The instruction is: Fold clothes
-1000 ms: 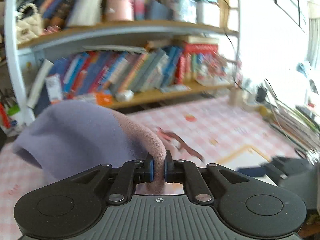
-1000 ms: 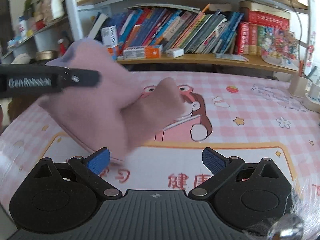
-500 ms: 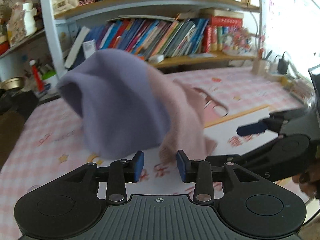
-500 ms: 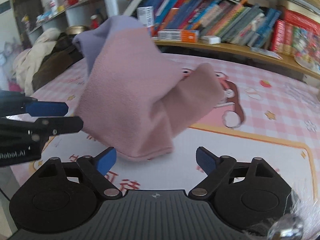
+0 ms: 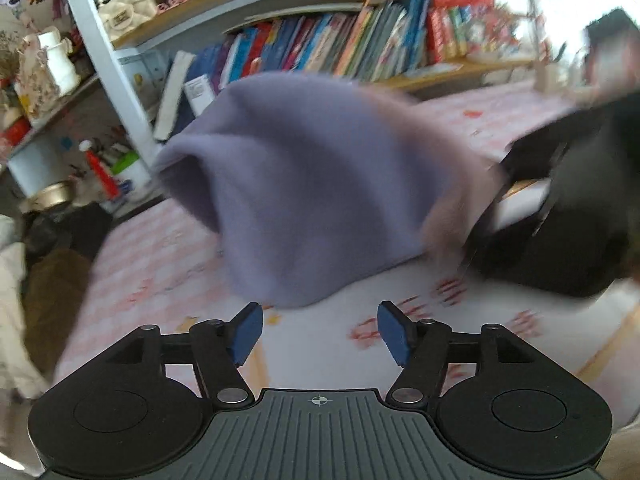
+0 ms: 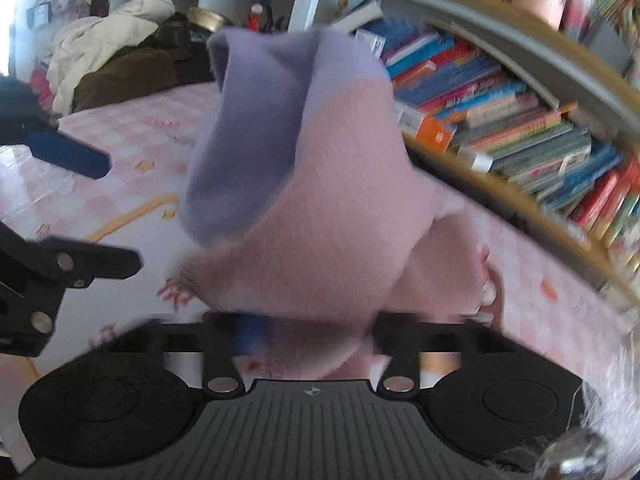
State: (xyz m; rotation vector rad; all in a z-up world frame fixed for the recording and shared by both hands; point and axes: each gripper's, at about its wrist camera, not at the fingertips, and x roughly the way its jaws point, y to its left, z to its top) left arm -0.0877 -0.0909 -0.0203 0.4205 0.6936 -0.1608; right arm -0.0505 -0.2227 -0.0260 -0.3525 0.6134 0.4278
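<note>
The left hand-held gripper was seen spread and empty, at 6 o'clock below the garment, probably freed so that a new edge could be taken. The purple and pink garment stood heaped on the pink checked table, its long axis judged to run from 11 to 5 o'clock in the right view. Cloth lay over the right hand-held gripper; whether it was pinched cannot be told, because of blur.
</note>
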